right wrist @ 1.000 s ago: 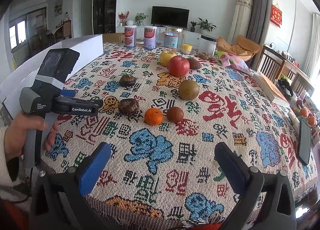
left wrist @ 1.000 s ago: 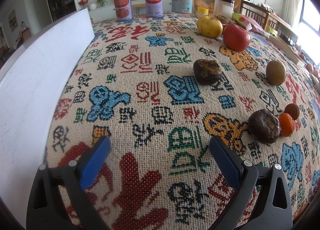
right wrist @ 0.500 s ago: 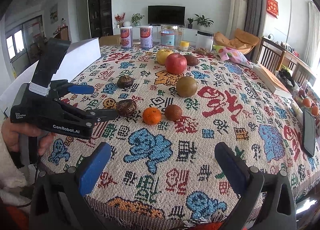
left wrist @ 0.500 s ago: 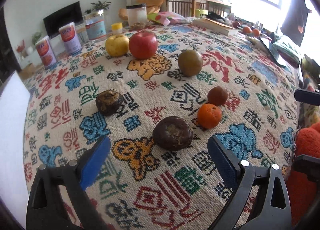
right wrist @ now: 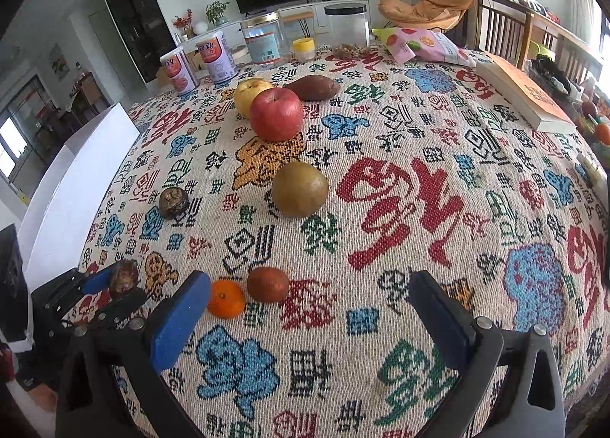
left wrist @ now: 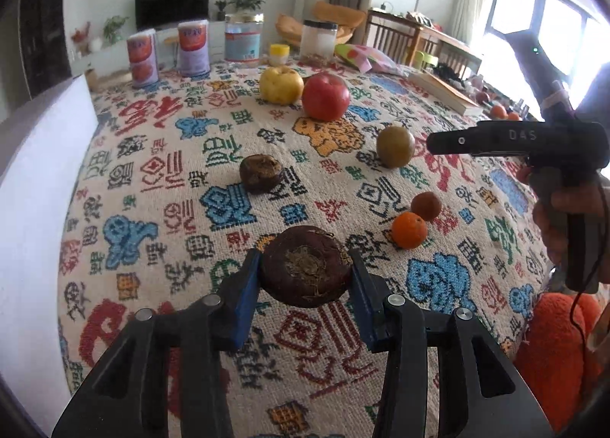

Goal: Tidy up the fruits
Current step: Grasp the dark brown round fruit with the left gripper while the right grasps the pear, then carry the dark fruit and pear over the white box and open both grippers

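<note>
My left gripper [left wrist: 305,278] is shut on a dark brown wrinkled fruit [left wrist: 305,266] just above the patterned tablecloth [left wrist: 171,156]; it also shows in the right wrist view [right wrist: 122,278]. A second dark fruit [left wrist: 261,173], a green-brown round fruit [left wrist: 395,146], a red apple [left wrist: 326,96], a yellow apple [left wrist: 280,84], a small brown fruit [left wrist: 426,205] and an orange [left wrist: 409,230] lie on the cloth. My right gripper [right wrist: 309,308] is open and empty, with the orange [right wrist: 226,299] and small brown fruit [right wrist: 267,284] just ahead at its left.
A white box [left wrist: 34,178] stands along the table's left edge. Cans [left wrist: 192,47], jars [left wrist: 318,37], a snack bag [right wrist: 419,43] and a sweet potato [right wrist: 313,87] are at the back. A book [right wrist: 526,97] lies at the right edge.
My left gripper moved forward and shut on the dark brown fruit. My right gripper moved forward over the table toward the orange and small brown fruit.
</note>
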